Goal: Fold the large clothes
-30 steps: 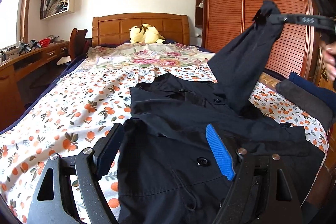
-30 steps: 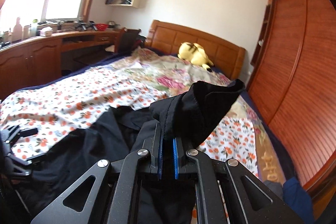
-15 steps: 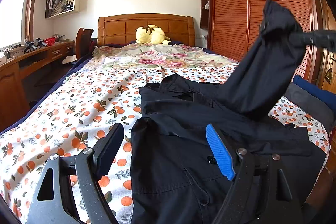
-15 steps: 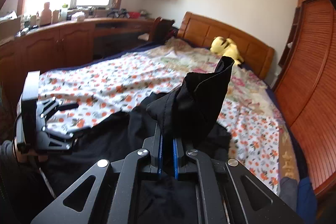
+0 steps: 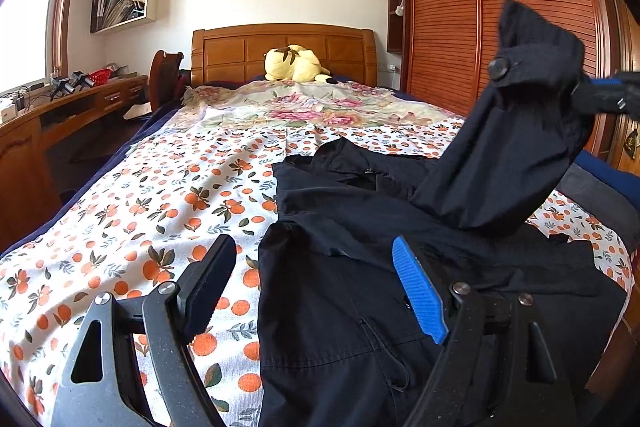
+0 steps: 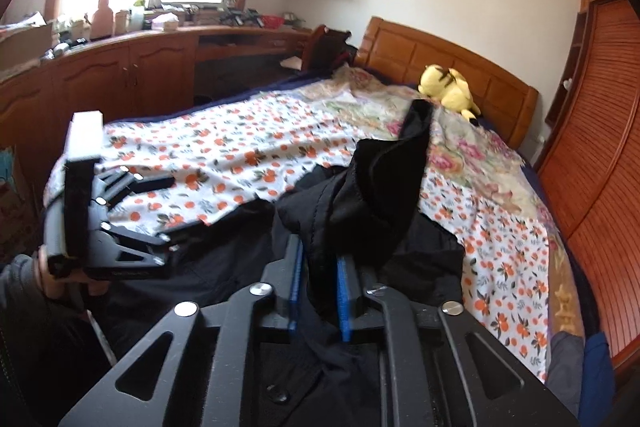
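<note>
In the left wrist view, at nine o'clock, a wooden desk (image 5: 60, 115) is seen under the window, and the bed (image 5: 132, 195) with its orange-print sheet is spread across the middle. At six o'clock the left gripper (image 5: 316, 291) is held with its jaws wide apart and nothing pinched between them, the left edge of the black jacket (image 5: 344, 307) lying on the sheet below. At twelve o'clock a yellow plush toy (image 5: 294, 63) is propped against the headboard. At two o'clock the jacket's sleeve (image 5: 516, 147) is raised off the bed, its cuff drawn up to the right gripper (image 5: 600, 95) at three o'clock, and slatted wardrobe doors (image 5: 448, 27) are seen behind. In the right wrist view, at nine o'clock, the left gripper (image 6: 132, 219) is gripped by a hand (image 6: 52, 279) above the jacket (image 6: 224, 267). At six o'clock the right gripper (image 6: 320, 291) is caught with its jaws just opening, a gap now showing between the blue pads; the sleeve (image 6: 376, 203) is bunched between them, and whether it is pressed cannot be told. At one o'clock the plush toy (image 6: 448, 91) is seen again.
</note>
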A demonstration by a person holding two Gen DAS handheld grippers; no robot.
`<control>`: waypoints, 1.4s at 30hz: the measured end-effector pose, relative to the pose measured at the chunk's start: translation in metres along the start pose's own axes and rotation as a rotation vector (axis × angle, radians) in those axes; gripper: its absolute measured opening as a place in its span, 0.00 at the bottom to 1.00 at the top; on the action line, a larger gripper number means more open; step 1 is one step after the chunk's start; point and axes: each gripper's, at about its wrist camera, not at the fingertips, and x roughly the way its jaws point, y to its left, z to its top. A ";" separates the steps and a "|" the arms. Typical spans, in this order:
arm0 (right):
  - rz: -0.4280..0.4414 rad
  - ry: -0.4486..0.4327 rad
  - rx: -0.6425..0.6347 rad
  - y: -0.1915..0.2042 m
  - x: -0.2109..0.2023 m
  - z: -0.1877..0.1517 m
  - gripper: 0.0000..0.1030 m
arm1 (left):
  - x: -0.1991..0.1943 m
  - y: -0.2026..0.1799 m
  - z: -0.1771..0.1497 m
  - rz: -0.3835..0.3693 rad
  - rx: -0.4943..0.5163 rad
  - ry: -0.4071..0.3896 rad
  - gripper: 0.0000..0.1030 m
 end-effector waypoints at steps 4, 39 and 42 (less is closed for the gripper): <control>0.004 -0.071 0.021 -0.006 -0.022 0.009 0.41 | 0.000 0.002 -0.001 0.008 0.006 0.003 0.79; 0.203 0.319 0.228 0.029 0.199 -0.038 0.43 | -0.013 0.053 -0.025 0.095 -0.002 0.049 0.79; 0.206 0.314 0.214 0.030 0.200 -0.032 0.43 | -0.014 0.056 -0.028 0.094 -0.004 0.054 0.79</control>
